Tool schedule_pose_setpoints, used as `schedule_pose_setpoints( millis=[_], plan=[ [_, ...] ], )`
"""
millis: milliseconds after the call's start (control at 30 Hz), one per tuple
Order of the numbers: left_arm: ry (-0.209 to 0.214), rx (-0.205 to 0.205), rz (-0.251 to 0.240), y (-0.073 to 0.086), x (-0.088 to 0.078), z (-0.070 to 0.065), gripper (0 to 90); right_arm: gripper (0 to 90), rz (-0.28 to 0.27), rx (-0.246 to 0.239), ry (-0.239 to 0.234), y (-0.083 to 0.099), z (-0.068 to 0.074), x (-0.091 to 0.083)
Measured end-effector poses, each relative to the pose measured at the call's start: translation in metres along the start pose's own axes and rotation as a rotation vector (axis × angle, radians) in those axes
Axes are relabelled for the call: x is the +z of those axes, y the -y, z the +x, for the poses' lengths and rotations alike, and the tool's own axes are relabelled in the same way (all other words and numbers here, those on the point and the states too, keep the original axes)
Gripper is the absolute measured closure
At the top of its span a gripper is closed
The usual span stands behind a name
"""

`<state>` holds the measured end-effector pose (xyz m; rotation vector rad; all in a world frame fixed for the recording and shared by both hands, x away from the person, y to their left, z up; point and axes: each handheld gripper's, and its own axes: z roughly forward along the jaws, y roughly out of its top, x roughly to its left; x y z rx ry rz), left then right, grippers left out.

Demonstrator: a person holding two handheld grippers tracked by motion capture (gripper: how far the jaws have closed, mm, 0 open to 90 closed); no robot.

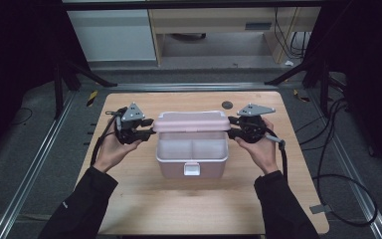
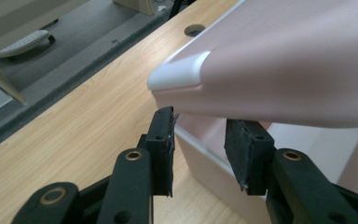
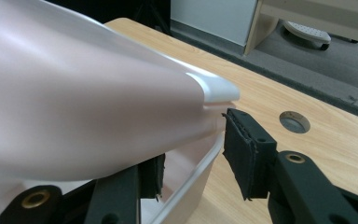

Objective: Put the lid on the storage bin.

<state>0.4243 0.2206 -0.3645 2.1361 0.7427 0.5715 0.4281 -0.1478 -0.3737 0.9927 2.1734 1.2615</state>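
Observation:
A pink lunch box [image 1: 191,158] stands at the middle of the wooden table [image 1: 144,199], and its lid [image 1: 191,122] is tilted up from the back. My left gripper [image 1: 150,128] is at the lid's left end and my right gripper [image 1: 232,127] at its right end. In the left gripper view the jaws [image 2: 200,140] stand apart astride the box wall [image 2: 200,161], with the lid [image 2: 284,60] just above their tips. In the right gripper view the lid [image 3: 74,93] lies over one jaw, while the other pad [image 3: 242,149] stands free beside its corner. No pad presses on anything.
A white latch [image 1: 192,169] sits on the box's front wall. A round cable hole [image 1: 227,104] lies in the table behind the box. Tripod legs and cables lie on the floor around the table.

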Motion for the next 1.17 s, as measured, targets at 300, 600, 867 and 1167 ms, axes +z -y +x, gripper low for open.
schedule_pose_setpoints(
  millis=[300, 600, 867, 1167],
  plan=[
    [0.010, -0.013, 0.000, 0.013, 0.001, -0.007, 60.4, 50.4, 0.035, -0.015, -0.042, 0.016, 0.007, -0.011],
    [-0.011, 0.002, 0.052, 0.025, 0.004, -0.011, 58.2, 49.2, 0.041, 0.021, 0.001, 0.034, -0.005, -0.026],
    [-0.018, -0.073, 0.057, 0.053, -0.003, -0.006, 53.9, 42.3, 0.050, 0.063, 0.062, 0.051, -0.019, -0.033],
    [-0.043, -0.173, 0.119, 0.089, 0.004, 0.006, 43.6, 31.4, 0.127, 0.087, 0.182, 0.077, -0.034, -0.032]
  ],
)
